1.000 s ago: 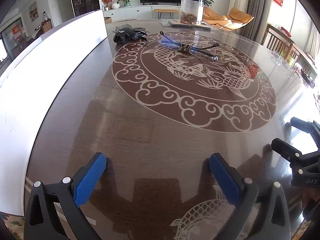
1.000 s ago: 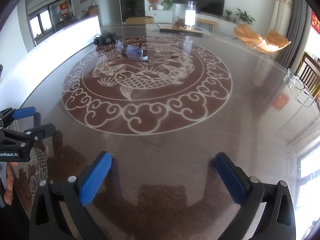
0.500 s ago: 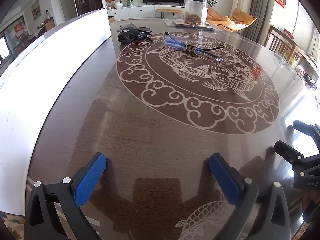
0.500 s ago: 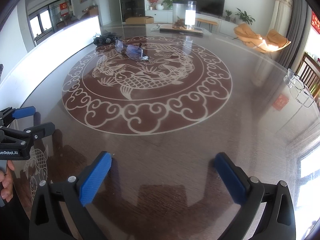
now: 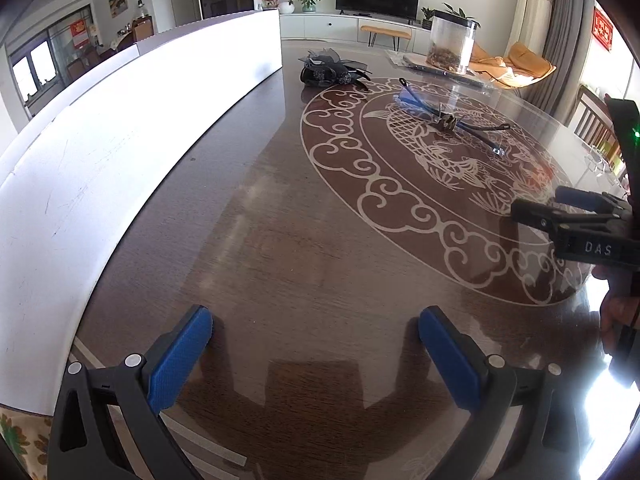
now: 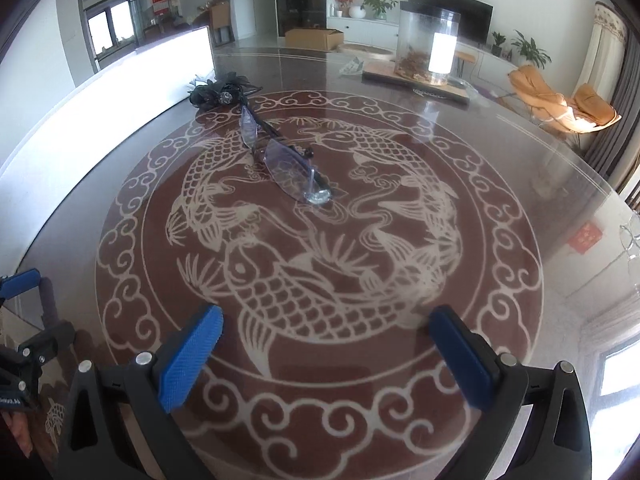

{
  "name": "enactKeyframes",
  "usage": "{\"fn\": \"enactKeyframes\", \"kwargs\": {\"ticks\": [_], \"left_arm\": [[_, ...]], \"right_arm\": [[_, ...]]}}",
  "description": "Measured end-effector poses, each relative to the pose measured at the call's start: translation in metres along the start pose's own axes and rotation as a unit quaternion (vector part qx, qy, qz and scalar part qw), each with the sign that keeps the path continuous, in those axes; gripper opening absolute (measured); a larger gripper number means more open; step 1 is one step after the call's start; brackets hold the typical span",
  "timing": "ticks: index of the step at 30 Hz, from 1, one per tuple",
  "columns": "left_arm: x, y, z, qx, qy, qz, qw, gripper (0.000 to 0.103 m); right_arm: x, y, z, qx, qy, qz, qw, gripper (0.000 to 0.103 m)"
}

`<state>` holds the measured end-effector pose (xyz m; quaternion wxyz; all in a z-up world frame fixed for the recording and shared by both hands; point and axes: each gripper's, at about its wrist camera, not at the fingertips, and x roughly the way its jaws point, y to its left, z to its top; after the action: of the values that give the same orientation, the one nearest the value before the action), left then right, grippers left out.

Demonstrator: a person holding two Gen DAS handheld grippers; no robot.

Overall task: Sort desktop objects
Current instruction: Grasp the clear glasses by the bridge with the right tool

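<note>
A pair of glasses lies on the glass-topped round table, on the fish pattern; it also shows in the left wrist view. A black flower hair accessory lies behind it, also seen in the left wrist view. My right gripper is open and empty, low over the pattern in front of the glasses. My left gripper is open and empty over the table's near left part. The right gripper appears at the right edge of the left wrist view.
A long white board stands along the table's left side. A clear jar on a wooden tray stands at the far side. Clear glassware sits at the right edge. Chairs stand beyond the table.
Both grippers have moved forward over the table toward the glasses, the right one farther. Both stay open and empty.
</note>
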<state>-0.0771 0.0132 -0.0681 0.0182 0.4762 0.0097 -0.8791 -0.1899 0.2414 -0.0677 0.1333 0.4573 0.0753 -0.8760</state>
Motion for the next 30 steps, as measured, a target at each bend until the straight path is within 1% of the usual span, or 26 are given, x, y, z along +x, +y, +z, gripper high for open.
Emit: {"fn": "enactKeyframes", "kwargs": {"ticks": [7, 12, 13, 15, 16, 17, 18, 19, 20, 25, 27, 30], "left_arm": [[0.000, 0.000, 0.001, 0.000, 0.000, 0.000, 1.0000, 0.103], [0.000, 0.000, 0.001, 0.000, 0.000, 0.000, 1.0000, 0.103], [0.000, 0.000, 0.001, 0.000, 0.000, 0.000, 1.0000, 0.103], [0.000, -0.001, 0.001, 0.000, 0.000, 0.000, 1.0000, 0.103], [0.000, -0.001, 0.002, 0.000, 0.000, 0.000, 1.0000, 0.103], [0.000, -0.001, 0.002, 0.000, 0.000, 0.000, 1.0000, 0.103], [0.000, -0.001, 0.002, -0.001, -0.001, 0.001, 1.0000, 0.103], [0.000, -0.001, 0.002, -0.001, -0.001, 0.001, 1.0000, 0.103], [0.000, -0.001, 0.002, 0.000, -0.001, 0.000, 1.0000, 0.103], [0.000, -0.001, 0.002, 0.000, -0.001, 0.000, 1.0000, 0.103], [0.001, -0.001, 0.002, 0.000, -0.001, 0.000, 1.0000, 0.103], [0.001, 0.000, 0.002, 0.000, -0.001, 0.000, 1.0000, 0.103]], "right_arm": [[0.045, 0.002, 0.064, 0.005, -0.004, -0.004, 1.000, 0.103], [0.061, 0.008, 0.086, -0.012, -0.004, 0.009, 1.000, 0.103], [0.061, 0.009, 0.087, -0.015, -0.006, 0.012, 1.000, 0.100], [0.056, 0.010, 0.087, -0.020, -0.021, 0.018, 0.999, 0.077], [0.053, 0.010, 0.086, -0.023, -0.028, 0.020, 0.999, 0.055], [0.051, 0.010, 0.085, -0.024, -0.032, 0.021, 0.999, 0.040], [0.050, 0.010, 0.084, -0.024, -0.033, 0.022, 0.999, 0.037], [0.048, 0.009, 0.082, -0.025, -0.034, 0.023, 0.999, 0.030], [0.045, 0.009, 0.079, -0.028, -0.035, 0.023, 0.999, 0.027], [0.031, 0.004, 0.060, -0.025, -0.035, 0.017, 0.999, 0.027], [0.021, -0.002, 0.046, -0.016, -0.035, 0.010, 0.999, 0.027], [-0.002, -0.011, 0.014, -0.005, -0.035, -0.007, 0.999, 0.027]]}}
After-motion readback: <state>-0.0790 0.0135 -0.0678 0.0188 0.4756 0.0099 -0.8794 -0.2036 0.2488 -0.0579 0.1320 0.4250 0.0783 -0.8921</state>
